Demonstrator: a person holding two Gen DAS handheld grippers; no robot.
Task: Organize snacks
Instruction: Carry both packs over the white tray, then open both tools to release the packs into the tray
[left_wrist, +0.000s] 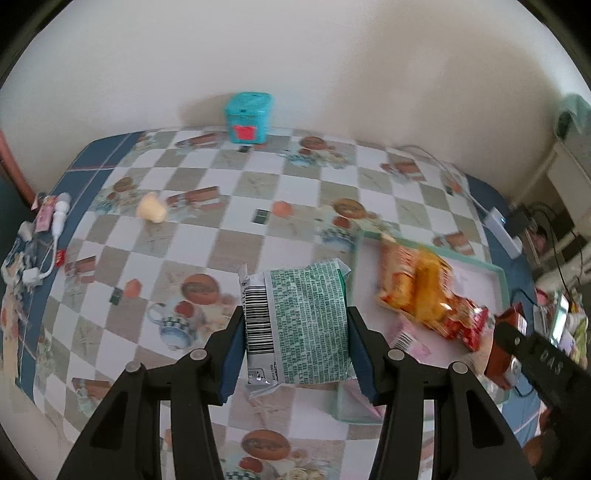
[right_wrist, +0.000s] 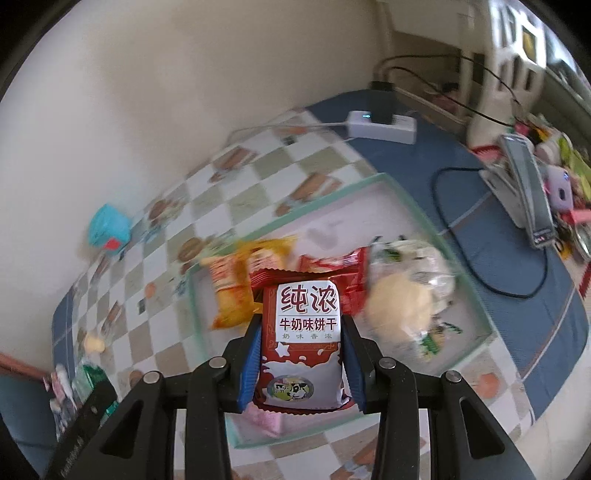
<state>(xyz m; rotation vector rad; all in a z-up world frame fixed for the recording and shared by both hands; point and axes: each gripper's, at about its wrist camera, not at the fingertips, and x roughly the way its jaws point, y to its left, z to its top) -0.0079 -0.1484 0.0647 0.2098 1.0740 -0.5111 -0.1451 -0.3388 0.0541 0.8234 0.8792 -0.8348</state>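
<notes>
Your left gripper (left_wrist: 295, 325) pinches the green packet (left_wrist: 306, 325) and your right gripper (right_wrist: 301, 343) the red biscuit packet (right_wrist: 304, 332) between the pads; both look light, crinkly and crushable, so squeeze gently mid-body.

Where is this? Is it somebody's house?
Probably a home: a table with a checkered picture tablecloth against a plain wall, a power strip with cables, and a tray of snack packets.
</notes>
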